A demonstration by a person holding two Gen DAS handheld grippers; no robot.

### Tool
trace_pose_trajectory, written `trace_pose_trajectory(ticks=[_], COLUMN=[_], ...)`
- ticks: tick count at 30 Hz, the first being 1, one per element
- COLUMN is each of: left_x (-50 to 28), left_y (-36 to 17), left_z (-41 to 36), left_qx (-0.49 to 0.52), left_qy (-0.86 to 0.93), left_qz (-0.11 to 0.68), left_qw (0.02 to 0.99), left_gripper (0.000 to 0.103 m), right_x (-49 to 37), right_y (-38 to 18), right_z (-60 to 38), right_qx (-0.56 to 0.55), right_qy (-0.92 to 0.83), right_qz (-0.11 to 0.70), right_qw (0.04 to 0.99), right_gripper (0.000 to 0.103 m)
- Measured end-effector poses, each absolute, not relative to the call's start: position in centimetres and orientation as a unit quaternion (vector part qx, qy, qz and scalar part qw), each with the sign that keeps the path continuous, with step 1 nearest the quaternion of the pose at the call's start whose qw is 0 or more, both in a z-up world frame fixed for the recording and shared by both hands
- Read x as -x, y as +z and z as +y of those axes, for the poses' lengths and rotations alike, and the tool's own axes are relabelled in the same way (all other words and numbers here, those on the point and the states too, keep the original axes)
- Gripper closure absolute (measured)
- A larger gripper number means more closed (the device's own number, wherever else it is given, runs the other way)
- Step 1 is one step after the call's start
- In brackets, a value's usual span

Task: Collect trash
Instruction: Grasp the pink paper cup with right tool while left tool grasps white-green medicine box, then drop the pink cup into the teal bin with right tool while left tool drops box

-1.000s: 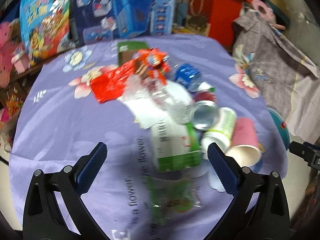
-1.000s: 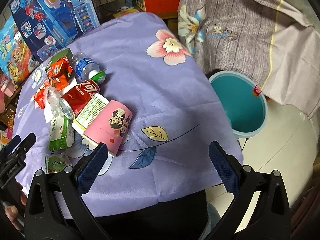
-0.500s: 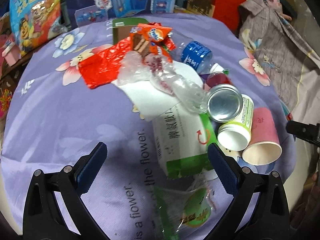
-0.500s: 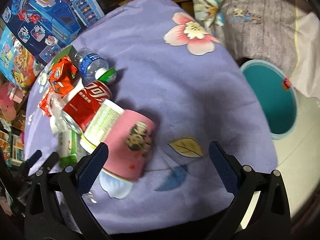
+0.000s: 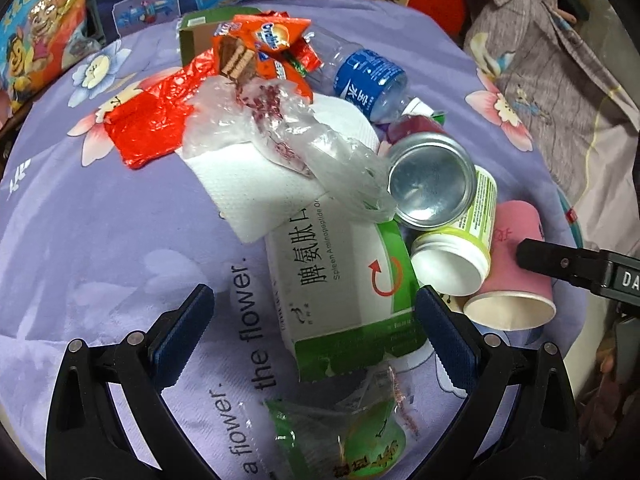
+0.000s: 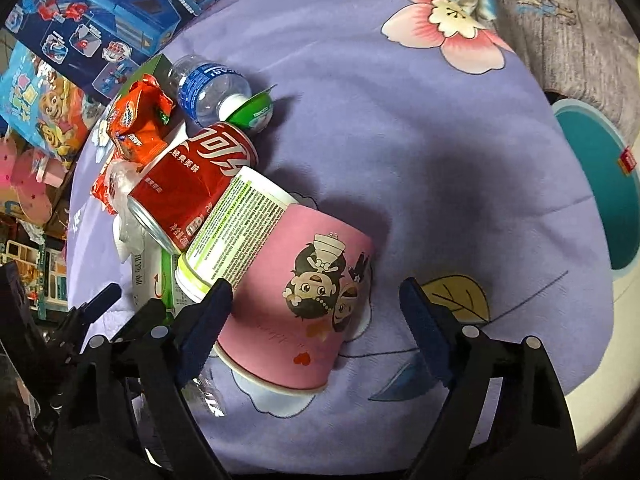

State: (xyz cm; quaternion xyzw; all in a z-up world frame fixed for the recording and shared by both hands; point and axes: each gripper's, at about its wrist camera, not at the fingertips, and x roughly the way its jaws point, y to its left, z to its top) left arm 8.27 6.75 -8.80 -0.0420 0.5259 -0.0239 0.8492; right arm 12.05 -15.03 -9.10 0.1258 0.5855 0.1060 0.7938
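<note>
Nearest the right claw (image 6: 312, 316), lying on its side on the purple flowered cloth (image 6: 400, 120) of the worktop, is the pink paper cup (image 6: 296, 304); take it as the landmark. That claw's jaws stand wide and have just been closing, with the cup's open-rim end between them; the left pad is at the cup's wall, the right pad apart, so no grip yet. The cup looks light, thin-walled and easily crushed, so a gentle squeeze across its middle, away from the floppy rim, seems the safest hold.

Touching the cup's far side is the white bottle with a green label (image 6: 236, 232), stiffer plastic, likely to roll. Beyond that lies the red soda can (image 6: 192, 184), smooth and slippery, apt to dent. Farther from the cup are the water bottle (image 6: 208, 92) and the orange snack wrapper (image 6: 140, 120), both light and soft.

Left of the cup, the left claw (image 5: 312, 320) is wide and empty over the green-and-white carton (image 5: 336, 280), a flat, light box best pinched across its narrow sides. Far to the cup's right, off the worktop, stands the teal bin (image 6: 600, 184).
</note>
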Motion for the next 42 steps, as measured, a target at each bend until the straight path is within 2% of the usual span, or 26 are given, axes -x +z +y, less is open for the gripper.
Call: trace_pose_trajectory(ticks=[3, 5, 9, 10, 11, 16, 19, 23, 28, 30, 33, 42], left_x=[-9.0, -9.6, -10.8, -10.9, -10.8, -9.0, -8.3, -9.4, -11.1, -10.9, -10.0, -7.1], left_y=[-9.1, -9.3, -9.7, -9.9, -10.0, -10.0, -10.0, -10.2, -11.3, -11.2, -10.2, -4.7], left_z=[6.6, 6.4, 6.0, 5.8, 5.7, 5.7, 6.0, 6.0, 5.3, 4.7, 5.1, 4.5], left_qx=[0.046, 0.046, 0.042, 0.04, 0.042, 0.037, 0.037, 0.029, 0.024, 0.005, 0.029, 0.04], left_qy=[-0.03, -0.028, -0.022, -0.025, -0.034, -0.061, -0.063, -0.038, -0.023, -0.021, -0.045, -0.1], left_qz=[0.534, 0.536, 0.54, 0.542, 0.545, 0.554, 0.559, 0.565, 0.571, 0.562, 0.557, 0.514], left_qw=[0.844, 0.843, 0.84, 0.839, 0.837, 0.83, 0.826, 0.824, 0.82, 0.827, 0.829, 0.851], left_gripper=[0.003, 0.003, 0.005, 0.011, 0.02, 0.022, 0.021, 0.017, 0.015, 0.023, 0.027, 0.029], right_x=[-12.1, -12.1, -11.7, -11.6, -11.5, -11.2, -11.5, -12.2, -12.8, -12.8, -12.3, -11.3], right_y=[-9.4, -9.5, -8.4, -8.3, -8.3, -7.9, -8.1, -9.0, -9.5, -10.0, -9.5, -7.2], right_z=[-14.9, -14.8, -14.6, -14.7, -15.1, -16.0, -15.7, -14.5, -13.3, -13.3, -13.6, -16.9], right_qx=[-0.134, -0.139, -0.11, -0.109, -0.111, -0.108, -0.117, -0.129, -0.123, -0.126, -0.114, -0.124], right_qy=[0.123, 0.137, 0.143, 0.143, 0.142, 0.137, 0.142, 0.148, 0.151, 0.155, 0.162, 0.147], right_qz=[0.591, 0.592, 0.579, 0.58, 0.581, 0.584, 0.592, 0.61, 0.614, 0.619, 0.604, 0.566], right_qw=[0.786, 0.782, 0.795, 0.794, 0.794, 0.793, 0.785, 0.768, 0.765, 0.759, 0.772, 0.801], right_gripper=[0.022, 0.038, 0.045, 0.045, 0.045, 0.045, 0.041, 0.034, 0.034, 0.033, 0.039, 0.04])
